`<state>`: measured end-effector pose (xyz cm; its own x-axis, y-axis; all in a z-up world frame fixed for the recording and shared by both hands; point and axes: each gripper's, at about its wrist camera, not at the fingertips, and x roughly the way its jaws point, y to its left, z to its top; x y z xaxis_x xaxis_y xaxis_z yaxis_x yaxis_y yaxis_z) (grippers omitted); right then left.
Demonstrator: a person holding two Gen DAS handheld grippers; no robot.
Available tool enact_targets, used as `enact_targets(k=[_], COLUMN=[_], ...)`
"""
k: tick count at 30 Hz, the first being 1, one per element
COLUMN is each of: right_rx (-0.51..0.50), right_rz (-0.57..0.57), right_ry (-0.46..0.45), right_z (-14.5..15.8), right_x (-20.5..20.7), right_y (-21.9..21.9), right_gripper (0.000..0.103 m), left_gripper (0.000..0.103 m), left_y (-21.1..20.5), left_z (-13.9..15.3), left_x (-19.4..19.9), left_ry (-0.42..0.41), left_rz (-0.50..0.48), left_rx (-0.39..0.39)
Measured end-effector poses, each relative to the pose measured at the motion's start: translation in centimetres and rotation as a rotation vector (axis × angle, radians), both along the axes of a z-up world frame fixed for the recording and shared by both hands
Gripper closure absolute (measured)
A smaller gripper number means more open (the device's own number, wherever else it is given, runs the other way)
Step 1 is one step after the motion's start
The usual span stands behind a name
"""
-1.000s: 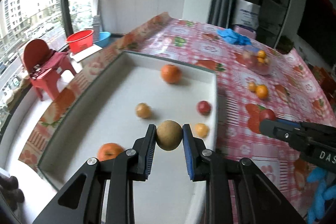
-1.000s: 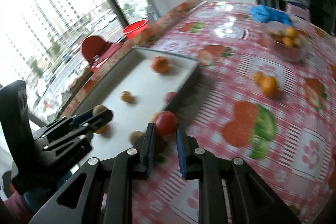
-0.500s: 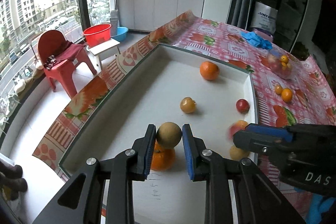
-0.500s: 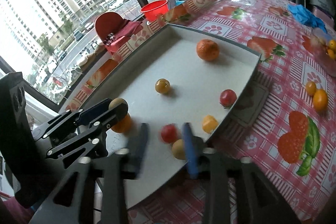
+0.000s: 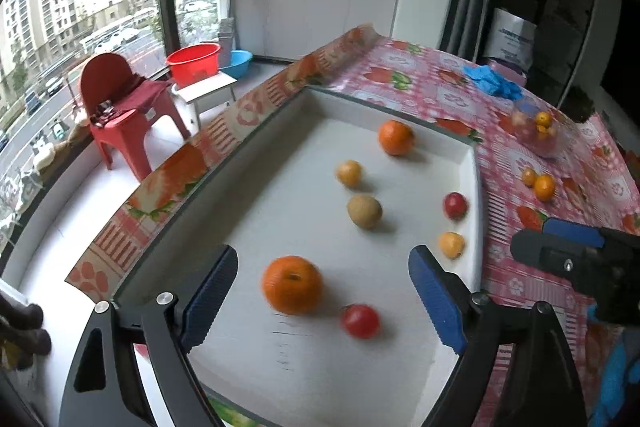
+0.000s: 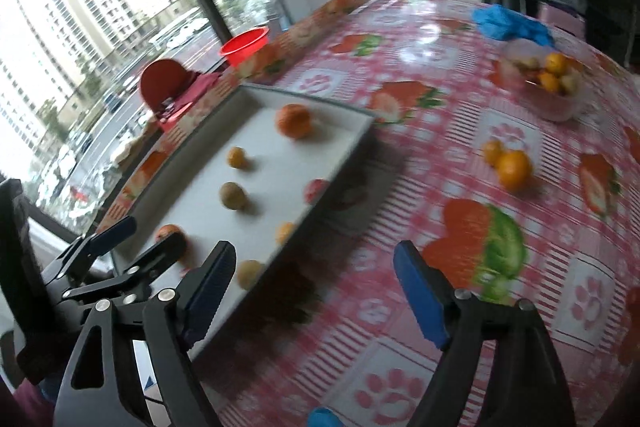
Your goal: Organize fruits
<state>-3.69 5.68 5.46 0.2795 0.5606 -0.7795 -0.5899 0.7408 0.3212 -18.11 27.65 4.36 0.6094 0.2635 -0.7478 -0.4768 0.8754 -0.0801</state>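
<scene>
white tray [image 5: 474, 183] sits on the counter [image 5: 448, 95] at the window-side edge, low-walled, smooth matte floor. inside it, by the left wrist view: two oranges, a large one near [image 5: 292, 290] and one at the far end [image 5: 395, 137], dimpled skin; a brown kiwi [image 5: 364, 211], dull and egg-shaped, mid-tray; a glossy red fruit [image 5: 360, 321] beside the near orange, blurred; another red one [image 5: 455, 205] by the right wall; two small yellow-orange fruits [image 5: 349, 173], [image 5: 452, 245]. all lie loose and apart, not grouped. left gripper [image 5: 320, 303] hangs over the near end; its jaws have just been opening and stand wide apart, gripping nothing, the kiwi lying well ahead of them. right gripper [image 6: 312, 291] is over the tray's edge and the cloth; its jaws have also just been opening, wide apart, nothing between them. judged progress: partway. seven fruits in the tray; left out on the counter are two small oranges [image 6: 512, 167] touching each other, and a clear tub [image 6: 548, 95] of mixed small fruit farther back. whether the tub's contents must move i cannot tell. cloth is glossy checked vinyl, pink with strawberry prints; blue gloves [image 5: 492, 85] crumpled at the far side.
</scene>
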Motion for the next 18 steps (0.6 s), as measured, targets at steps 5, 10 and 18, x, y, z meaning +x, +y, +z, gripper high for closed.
enact_targets(k=[5, 10, 18], right_rx=[-0.012, -0.025, -0.033], right_rz=[-0.093, -0.179, -0.319], right_ry=[0.017, 0.032, 0.057], right_z=[-0.6, -1.4, -2.4], right_x=[1.5, 2.7, 4.6], right_y=[-3.6, -7.0, -12.4], right_gripper=[0.003, 0.0, 0.0], left_gripper=[0.015, 0.015, 0.015], left_y=[-2.0, -3.9, -5.7], left_z=[0.5, 1.0, 1.8], left_x=[0.8, 1.6, 2.6], left_ry=[0.006, 0.012, 0.018], left_rz=[-0.05, -0.092, -0.123], left_rx=[0.013, 0.026, 0.046])
